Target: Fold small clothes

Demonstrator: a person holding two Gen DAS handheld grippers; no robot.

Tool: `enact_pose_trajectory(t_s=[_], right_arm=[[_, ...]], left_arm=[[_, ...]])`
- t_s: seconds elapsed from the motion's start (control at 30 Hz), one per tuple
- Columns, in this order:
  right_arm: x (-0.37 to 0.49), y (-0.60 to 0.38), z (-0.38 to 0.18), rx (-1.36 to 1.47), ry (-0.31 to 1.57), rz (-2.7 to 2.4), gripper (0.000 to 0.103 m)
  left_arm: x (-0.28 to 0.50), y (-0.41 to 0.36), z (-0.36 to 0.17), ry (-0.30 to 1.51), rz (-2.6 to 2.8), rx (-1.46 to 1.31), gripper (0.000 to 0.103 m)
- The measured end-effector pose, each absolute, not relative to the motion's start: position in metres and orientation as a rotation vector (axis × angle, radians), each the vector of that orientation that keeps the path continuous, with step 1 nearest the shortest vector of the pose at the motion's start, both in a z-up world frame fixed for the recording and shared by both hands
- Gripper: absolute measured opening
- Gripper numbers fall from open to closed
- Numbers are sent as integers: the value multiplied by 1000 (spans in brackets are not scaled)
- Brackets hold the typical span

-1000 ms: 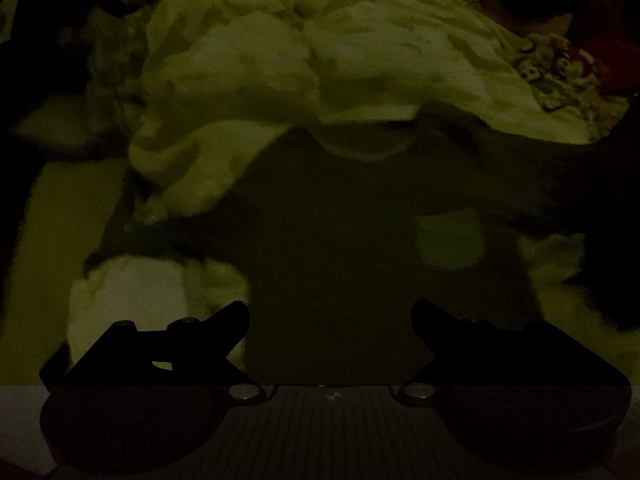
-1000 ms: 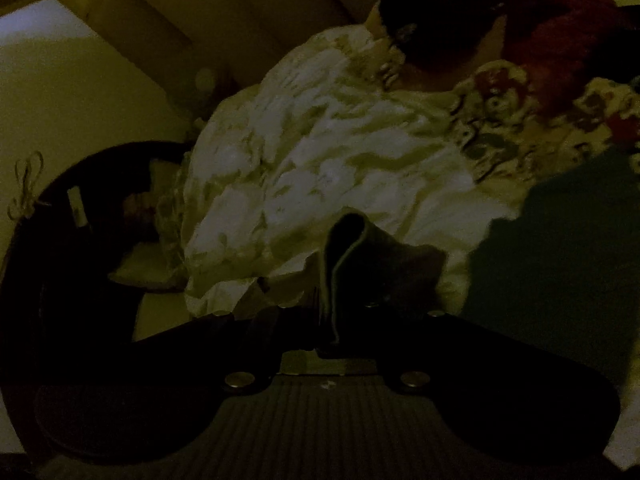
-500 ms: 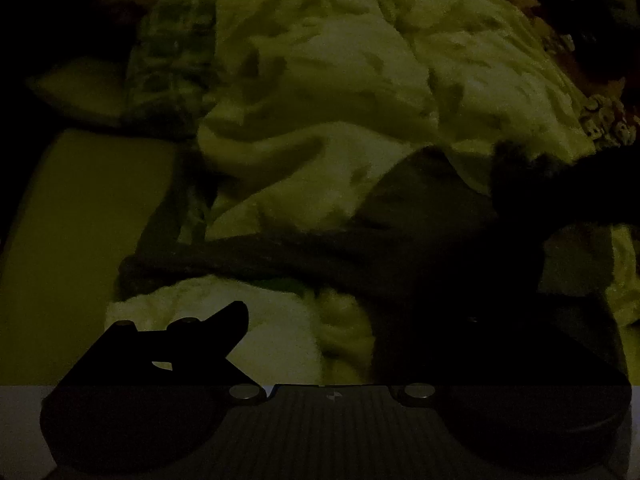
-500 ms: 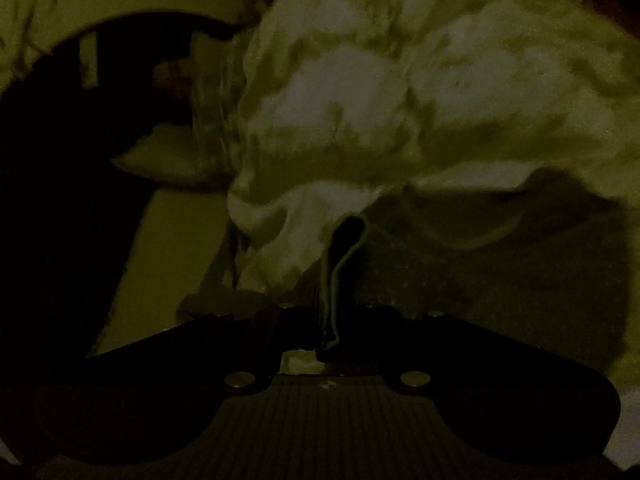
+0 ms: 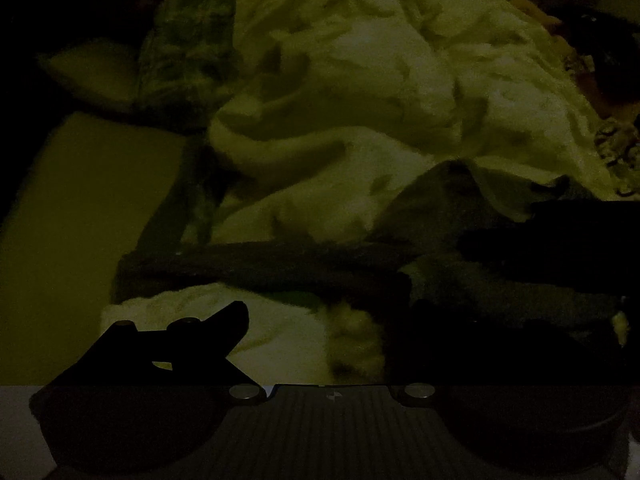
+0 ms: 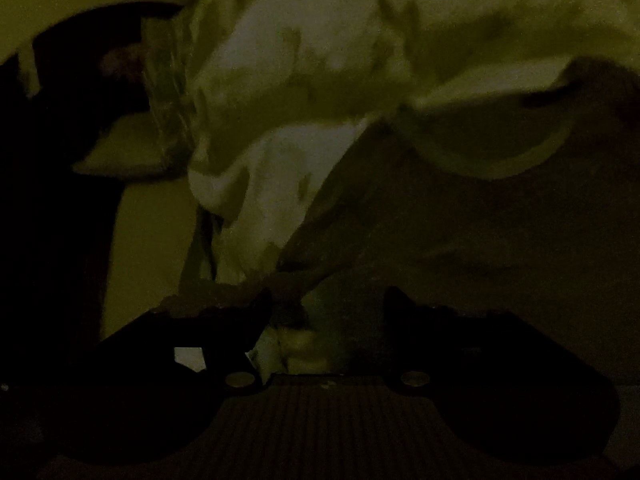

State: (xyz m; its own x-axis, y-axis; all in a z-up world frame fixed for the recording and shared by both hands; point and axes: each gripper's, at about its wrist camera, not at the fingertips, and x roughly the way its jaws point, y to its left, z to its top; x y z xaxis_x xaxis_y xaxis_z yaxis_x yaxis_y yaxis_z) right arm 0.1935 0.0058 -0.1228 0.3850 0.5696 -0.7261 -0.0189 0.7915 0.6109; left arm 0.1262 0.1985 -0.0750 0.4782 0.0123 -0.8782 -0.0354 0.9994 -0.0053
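Dark grey small knit garment [image 6: 460, 240] lies flat against the rumpled pale blanket [image 6: 320, 60]; soft, limp, light, best pinched at hem corners. Right gripper [image 6: 328, 308] has just been opening, nothing pinched. Left gripper [image 5: 332, 320] spread, empty.

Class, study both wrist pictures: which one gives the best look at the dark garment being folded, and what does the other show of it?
The left wrist view: the dark garment appears as a long folded band across the pale bedding. The right wrist view shows only a close, dim stretch of it, running out of frame beyond the open right gripper.
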Motion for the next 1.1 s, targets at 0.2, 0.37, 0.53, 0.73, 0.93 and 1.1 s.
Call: enact_pose_trajectory(t_s=[0.2, 0.37, 0.53, 0.73, 0.93, 1.1], right_arm=[[167, -61, -109, 279, 1078, 226, 13], [162, -85, -128, 182, 1101, 172, 9], [166, -85, -152, 135, 1128, 119, 9], [175, -82, -167, 119, 1174, 94, 8], [160, -86, -128, 209, 1121, 114, 11], [146, -80, -103, 234, 1112, 168, 25]], left_arm=[[149, 151, -95, 1067, -147, 14, 103], [166, 112, -124, 1091, -234, 89, 103], [182, 108, -166, 1194, -182, 154, 103], [191, 116, -170, 1233, -191, 120, 103], [162, 173, -96, 1059, -88, -142, 103], [144, 266, -59, 962, 210, -297, 103]])
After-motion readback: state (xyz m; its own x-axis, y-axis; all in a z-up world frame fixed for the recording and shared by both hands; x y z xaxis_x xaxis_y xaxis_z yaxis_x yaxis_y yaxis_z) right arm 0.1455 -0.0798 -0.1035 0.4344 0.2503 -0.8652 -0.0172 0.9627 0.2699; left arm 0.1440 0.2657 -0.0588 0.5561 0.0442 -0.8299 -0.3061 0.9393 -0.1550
